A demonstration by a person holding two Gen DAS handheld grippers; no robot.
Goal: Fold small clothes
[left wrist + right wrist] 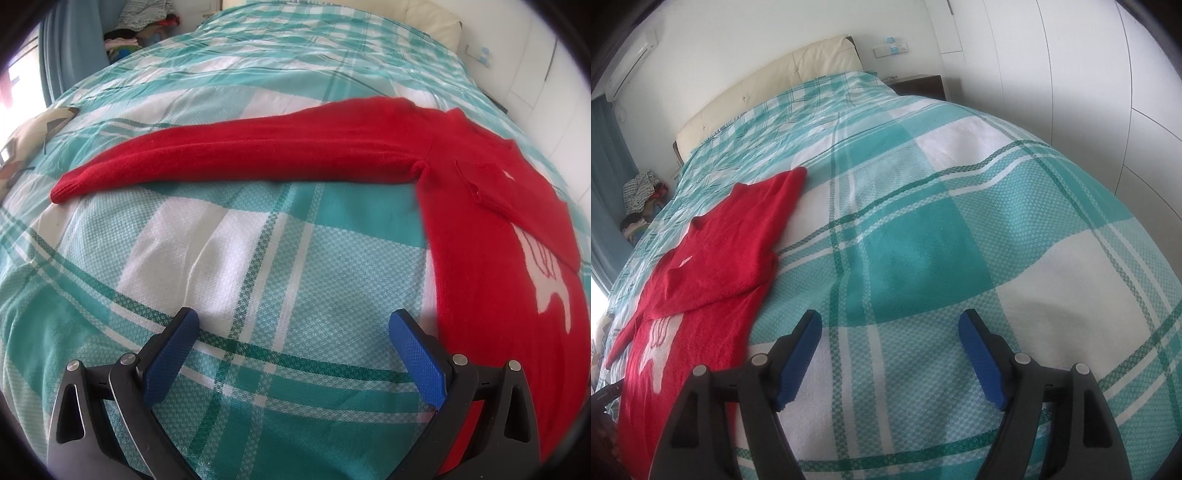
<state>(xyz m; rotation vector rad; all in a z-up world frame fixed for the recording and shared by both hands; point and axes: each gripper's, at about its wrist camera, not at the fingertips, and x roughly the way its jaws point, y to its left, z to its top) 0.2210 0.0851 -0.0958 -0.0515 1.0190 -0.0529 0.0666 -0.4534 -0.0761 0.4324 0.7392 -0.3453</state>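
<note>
A small red knitted sweater [491, 229] with a white figure on its front lies flat on the teal and white checked bedspread [258, 251]. One sleeve [258, 155] stretches out straight to the left; the other sleeve [738, 236] lies folded across the body. My left gripper [295, 325] hovers open over bare bedspread, just left of the sweater's side edge, with nothing between its blue pads. In the right wrist view the sweater [701, 332] fills the lower left. My right gripper [890, 325] stands open over the bedspread, to the right of the sweater, holding nothing.
A cream padded headboard [768, 77] closes the far end of the bed. A heap of clothes [642, 199] sits beside the bed near a blue curtain. White wardrobe doors [1089, 74] line the right side, with a dark nightstand [919, 85] by the headboard.
</note>
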